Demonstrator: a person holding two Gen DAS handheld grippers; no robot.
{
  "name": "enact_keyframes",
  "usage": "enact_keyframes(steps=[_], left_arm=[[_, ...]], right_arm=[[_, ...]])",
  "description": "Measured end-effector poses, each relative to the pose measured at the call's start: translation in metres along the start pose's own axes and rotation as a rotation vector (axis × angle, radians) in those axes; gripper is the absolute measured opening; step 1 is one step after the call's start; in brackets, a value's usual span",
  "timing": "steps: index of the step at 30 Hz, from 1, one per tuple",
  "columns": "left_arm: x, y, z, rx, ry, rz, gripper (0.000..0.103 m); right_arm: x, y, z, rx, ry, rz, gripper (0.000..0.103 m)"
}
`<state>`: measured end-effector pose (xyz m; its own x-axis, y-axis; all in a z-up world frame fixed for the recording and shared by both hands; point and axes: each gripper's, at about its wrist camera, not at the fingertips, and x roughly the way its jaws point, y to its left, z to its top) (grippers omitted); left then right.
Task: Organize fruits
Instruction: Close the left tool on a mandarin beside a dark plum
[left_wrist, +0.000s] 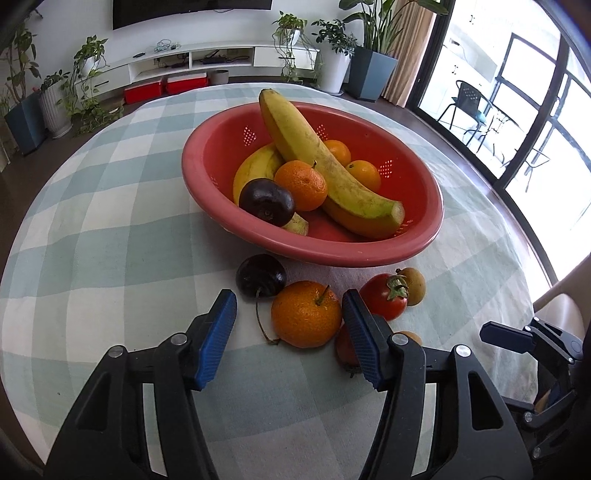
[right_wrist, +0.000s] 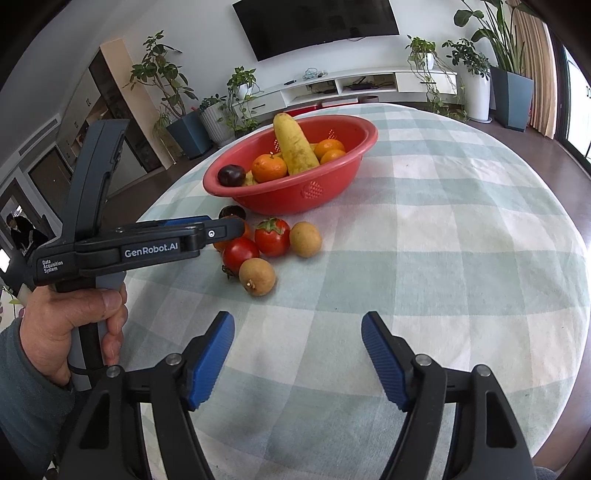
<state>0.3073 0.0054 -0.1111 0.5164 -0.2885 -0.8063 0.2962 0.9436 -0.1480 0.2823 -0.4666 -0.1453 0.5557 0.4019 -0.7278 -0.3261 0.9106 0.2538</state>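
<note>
Orange and round, the mandarin is lying on the checked tablecloth just in front of the red basket, and I am holding my left gripper around it. Its 2 blue pads are standing about half open: the right pad is touching or almost touching the fruit, I cannot tell which, while the left pad is staying clear of it, so nothing is being gripped. A dark plum is sitting just beyond the left pad, and 2 tomatoes are lying beside the right one. My right gripper is hovering wide open over bare cloth, well apart from the 2 brown longans, holding nothing.
</note>
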Motion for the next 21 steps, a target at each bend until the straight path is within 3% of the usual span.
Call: enact_keyframes(steps=[9,19,21], left_arm=[[0.001,0.007,-0.013,0.048,0.078,0.003,0.058],[0.010,0.005,-0.006,0.026,0.036,-0.010,0.057],[0.010,0.005,-0.005,0.029,0.030,-0.005,0.052]], right_arm=[[0.000,0.000,0.001,0.001,0.001,0.001,0.074],[0.000,0.003,0.001,-0.012,0.003,-0.009,0.074],[0.000,0.003,0.001,-0.014,0.005,-0.011,0.074]])
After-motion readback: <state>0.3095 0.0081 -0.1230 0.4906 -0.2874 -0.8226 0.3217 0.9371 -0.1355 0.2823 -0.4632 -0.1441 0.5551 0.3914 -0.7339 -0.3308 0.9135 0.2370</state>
